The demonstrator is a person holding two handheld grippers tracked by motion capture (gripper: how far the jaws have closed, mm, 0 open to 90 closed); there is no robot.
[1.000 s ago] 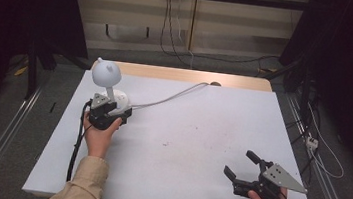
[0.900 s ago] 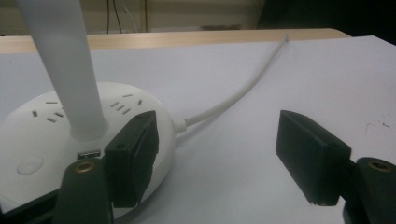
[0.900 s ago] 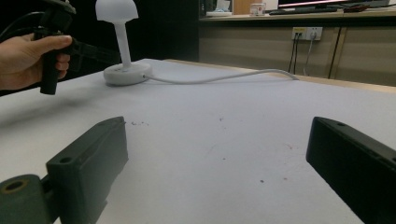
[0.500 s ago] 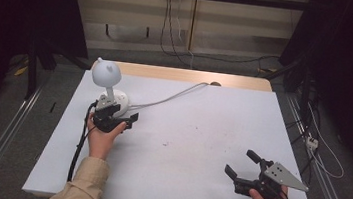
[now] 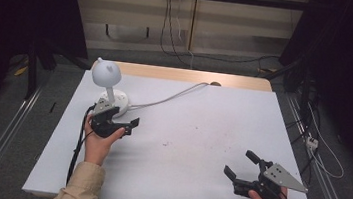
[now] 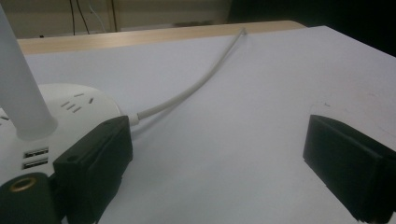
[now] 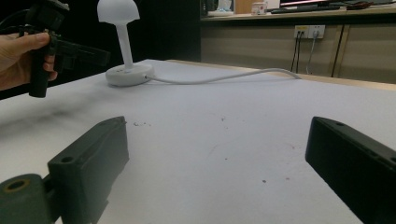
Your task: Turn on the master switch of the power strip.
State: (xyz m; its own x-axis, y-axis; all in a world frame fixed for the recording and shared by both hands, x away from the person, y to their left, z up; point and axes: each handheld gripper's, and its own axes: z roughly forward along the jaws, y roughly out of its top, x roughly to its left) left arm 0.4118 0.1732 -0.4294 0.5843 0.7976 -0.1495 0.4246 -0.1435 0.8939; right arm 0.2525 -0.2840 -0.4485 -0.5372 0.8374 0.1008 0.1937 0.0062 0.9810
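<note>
Lamp (image 5: 108,84): one, white, dome head on a stalk, round base with sockets, standing at the table's (image 5: 201,132) far left; one white cord (image 5: 169,98) runs from the base to the far edge. Left gripper (image 5: 124,122): just beside the base, jaws just been opening, nothing between them, one jaw next to the base rim. Right gripper (image 5: 242,165): released, empty, near right corner, well apart. Handling advice: back the left gripper straight off, so the base stays put. Grippers: two.

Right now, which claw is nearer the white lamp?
Left. The left claw sits open right beside the white lamp, at its base; the right claw rests open at the table's opposite near corner.
</note>
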